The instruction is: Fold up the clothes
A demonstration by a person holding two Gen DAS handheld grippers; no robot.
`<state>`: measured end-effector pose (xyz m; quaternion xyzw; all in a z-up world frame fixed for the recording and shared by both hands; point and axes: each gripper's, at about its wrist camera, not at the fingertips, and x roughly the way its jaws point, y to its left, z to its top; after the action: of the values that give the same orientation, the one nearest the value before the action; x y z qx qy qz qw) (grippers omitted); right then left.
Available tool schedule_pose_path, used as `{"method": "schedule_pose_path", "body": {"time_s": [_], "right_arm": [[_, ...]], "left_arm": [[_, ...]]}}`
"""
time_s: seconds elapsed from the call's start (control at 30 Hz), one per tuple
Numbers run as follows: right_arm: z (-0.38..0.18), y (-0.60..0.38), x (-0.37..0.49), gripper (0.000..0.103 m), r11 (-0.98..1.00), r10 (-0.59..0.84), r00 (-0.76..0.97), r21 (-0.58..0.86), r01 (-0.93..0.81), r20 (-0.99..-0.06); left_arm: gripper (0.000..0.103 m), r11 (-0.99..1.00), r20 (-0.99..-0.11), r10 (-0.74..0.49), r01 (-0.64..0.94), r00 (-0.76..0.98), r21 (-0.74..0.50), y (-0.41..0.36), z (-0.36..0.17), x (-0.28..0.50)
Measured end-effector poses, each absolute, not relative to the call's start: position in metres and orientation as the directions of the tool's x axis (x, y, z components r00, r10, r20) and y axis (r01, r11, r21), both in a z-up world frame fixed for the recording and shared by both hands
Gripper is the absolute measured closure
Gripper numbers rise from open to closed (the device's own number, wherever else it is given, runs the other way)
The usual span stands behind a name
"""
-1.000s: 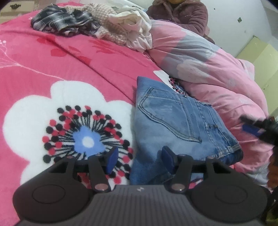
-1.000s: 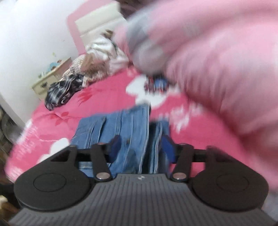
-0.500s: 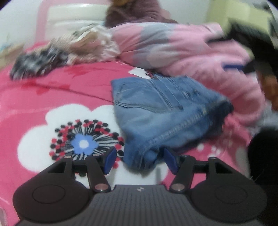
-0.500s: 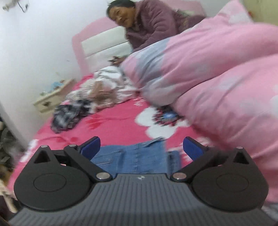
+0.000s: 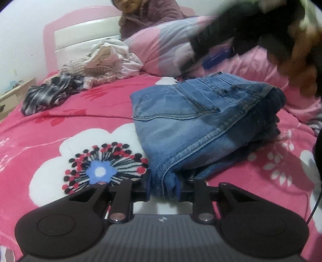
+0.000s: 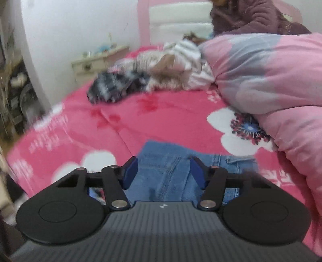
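Jeans lie folded into a thick bundle on the bed, centre-right of the left wrist view, pocket side up. Judged stage: this garment is nearly folded; final tidy or shift remains. Heap of unfolded clothes at upper left, near the headboard, is still to do.

Left gripper: jaws narrow and closing, pads pinching the near corner of the denim. Right gripper: jaws about half wide and closing; denim shows between them, but contact with the pads cannot be told.

Edges and room: pink quilt bulges along the right of the frame, close beside the jeans. Open bedspread lies to the left and toward the heap, so room for moving is leftward. A person sits at the headboard, upper right.
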<state>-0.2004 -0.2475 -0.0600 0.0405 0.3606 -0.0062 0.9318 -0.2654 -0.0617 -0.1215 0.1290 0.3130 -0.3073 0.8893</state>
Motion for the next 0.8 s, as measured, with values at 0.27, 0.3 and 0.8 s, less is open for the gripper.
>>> {"method": "schedule_pose_path", "body": {"time_s": [0.27, 0.3, 0.8], "right_arm": [[-0.101, -0.282, -0.195, 0.075, 0.987, -0.073, 0.658, 0.040, 0.154, -0.749], [-0.102, -0.280, -0.195, 0.075, 0.988, -0.079, 0.658, 0.031, 0.154, -0.749], [-0.110, -0.283, -0.200, 0.074, 0.989, -0.075, 0.685, 0.034, 0.145, -0.725]], "left_arm": [[0.064, 0.789, -0.647, -0.496, 0.611, 0.579, -0.058, -0.049, -0.122, -0.256], [0.057, 0.777, -0.660, -0.489, 0.628, 0.571, -0.032, -0.051, -0.125, -0.255], [0.082, 0.643, -0.536, -0.754, 0.259, 0.380, -0.721, 0.019, -0.164, -0.220]]}}
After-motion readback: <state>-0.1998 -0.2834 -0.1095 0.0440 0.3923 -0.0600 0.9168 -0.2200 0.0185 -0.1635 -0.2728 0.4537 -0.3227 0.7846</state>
